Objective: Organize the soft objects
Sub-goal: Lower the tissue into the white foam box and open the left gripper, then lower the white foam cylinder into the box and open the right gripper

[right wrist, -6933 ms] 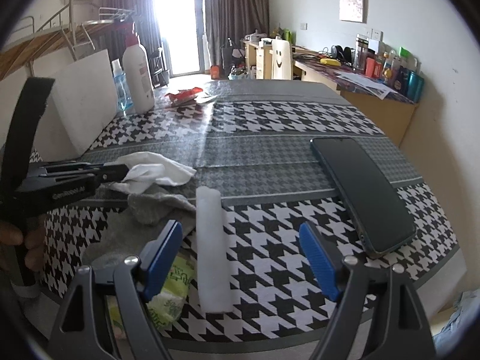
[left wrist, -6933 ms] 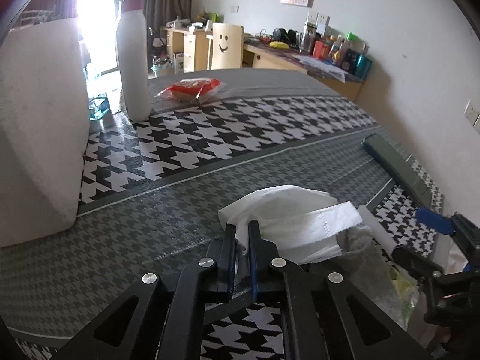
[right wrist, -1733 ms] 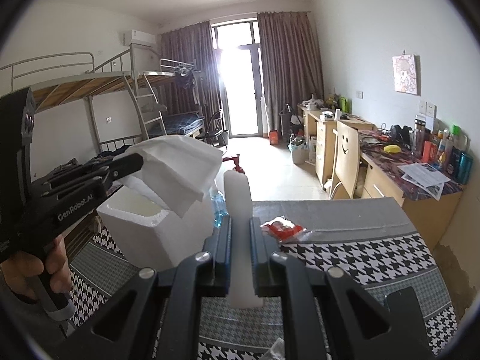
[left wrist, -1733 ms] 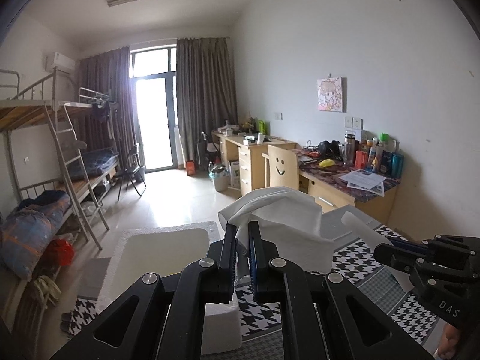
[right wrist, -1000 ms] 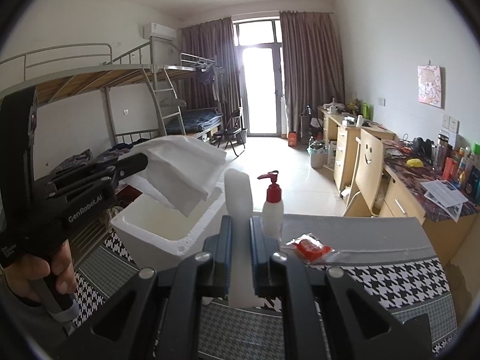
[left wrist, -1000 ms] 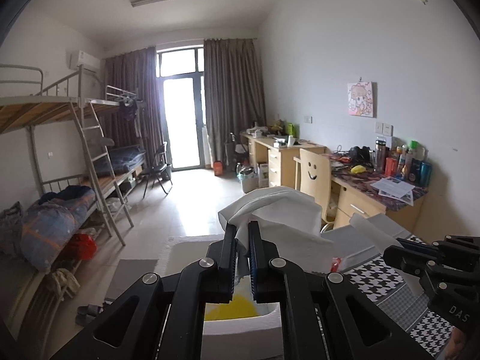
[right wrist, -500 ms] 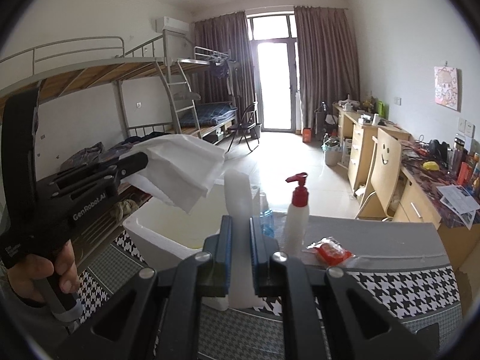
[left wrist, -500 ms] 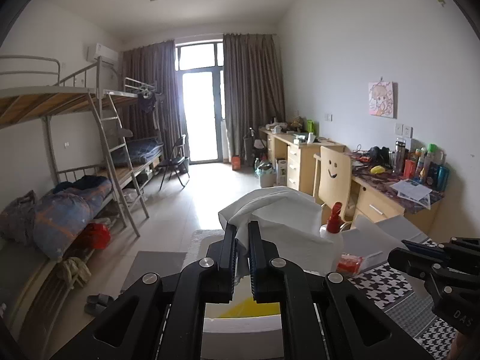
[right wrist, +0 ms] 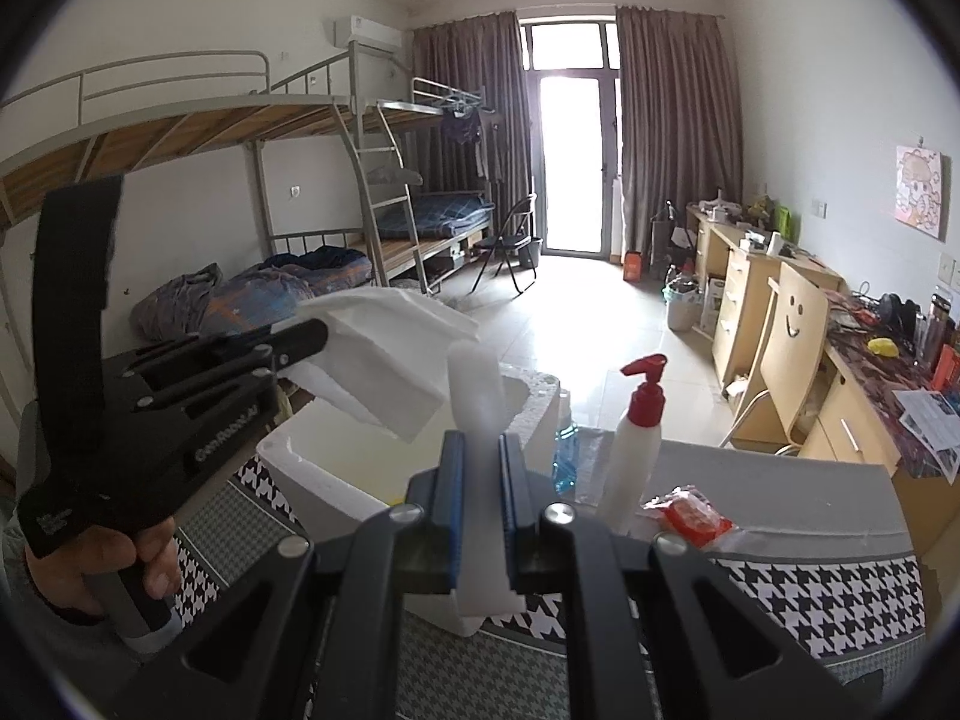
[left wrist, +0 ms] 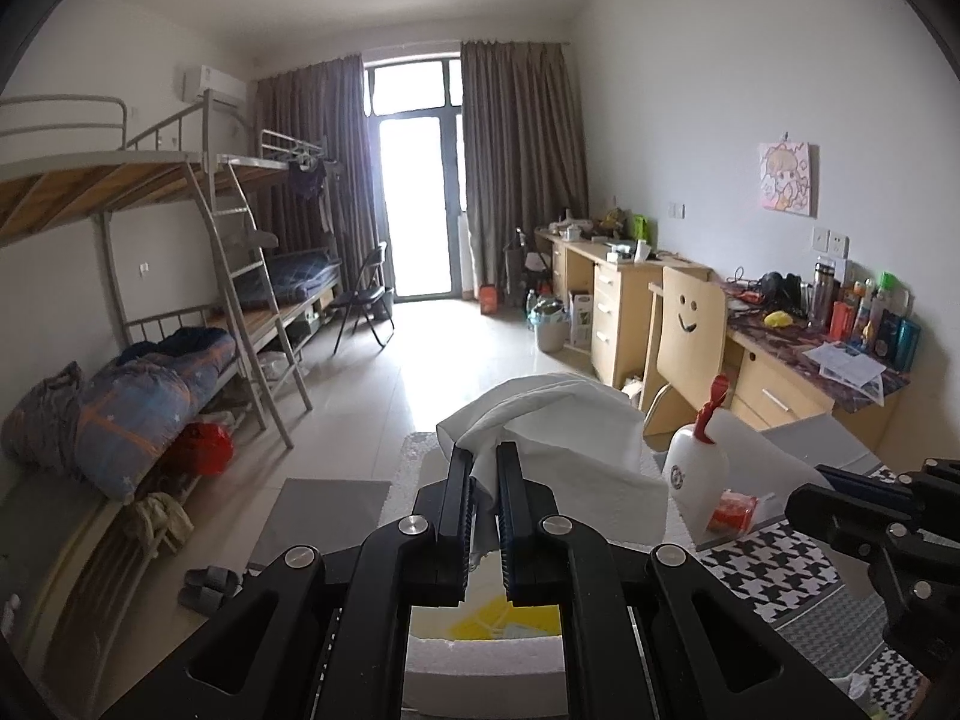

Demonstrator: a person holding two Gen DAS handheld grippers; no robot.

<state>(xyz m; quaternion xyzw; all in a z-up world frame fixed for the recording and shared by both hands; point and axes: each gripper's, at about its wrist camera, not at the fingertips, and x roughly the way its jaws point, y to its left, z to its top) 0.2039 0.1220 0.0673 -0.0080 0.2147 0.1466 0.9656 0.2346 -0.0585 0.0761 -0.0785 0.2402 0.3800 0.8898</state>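
My left gripper (left wrist: 483, 468) is shut on a crumpled white tissue (left wrist: 558, 438), which hangs over an open white foam box (left wrist: 486, 654) with something yellow (left wrist: 492, 618) inside. In the right wrist view the left gripper (right wrist: 309, 339) holds that tissue (right wrist: 384, 360) above the foam box (right wrist: 324, 468). My right gripper (right wrist: 480, 450) is shut on an upright white foam stick (right wrist: 477, 396) near the box's right rim. From the left wrist view the right gripper (left wrist: 807, 492) shows at the right edge with the stick (left wrist: 762, 450).
Beside the box stand a white pump bottle (right wrist: 636, 450) with a red top and a blue bottle (right wrist: 564, 456). A red packet (right wrist: 696, 516) lies on the houndstooth table cloth (right wrist: 810, 594). A hand (right wrist: 90, 558) holds the left gripper. Bunk beds, desks and a chair are beyond.
Both grippers have moved level toward the foam box with their loads still gripped. The pump bottle has come fully into the left wrist view, and the box's opening shows more.
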